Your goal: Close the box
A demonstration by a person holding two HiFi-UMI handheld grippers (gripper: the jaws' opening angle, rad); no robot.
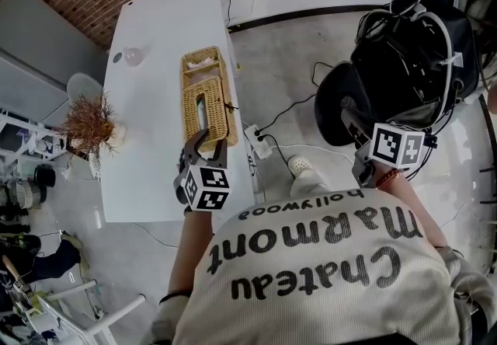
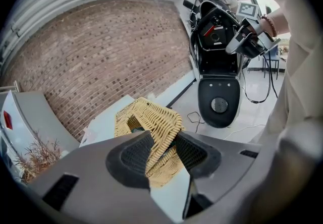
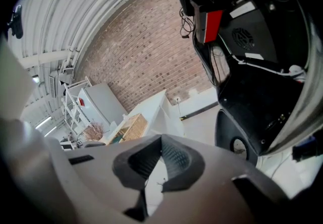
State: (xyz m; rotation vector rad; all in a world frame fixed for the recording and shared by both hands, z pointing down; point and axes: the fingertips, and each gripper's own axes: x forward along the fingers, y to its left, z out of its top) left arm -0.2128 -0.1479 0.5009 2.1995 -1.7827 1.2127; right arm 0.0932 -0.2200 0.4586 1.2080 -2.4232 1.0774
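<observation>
The jaws of the left gripper (image 2: pixel 164 153) are clamped on the edge of a tan woven wicker lid (image 2: pixel 154 134), which stands tilted between the pads at the centre of the left gripper view. The right gripper (image 3: pixel 161 160) has its jaws together on nothing, off at the right over the floor. Beyond the lid, the rectangular wicker box (image 1: pixel 206 71) lies on the long white table (image 1: pixel 151 118), centre-left in the head view. The closing step looks under way. Next, the lid likely needs lowering flat onto the box, then releasing.
</observation>
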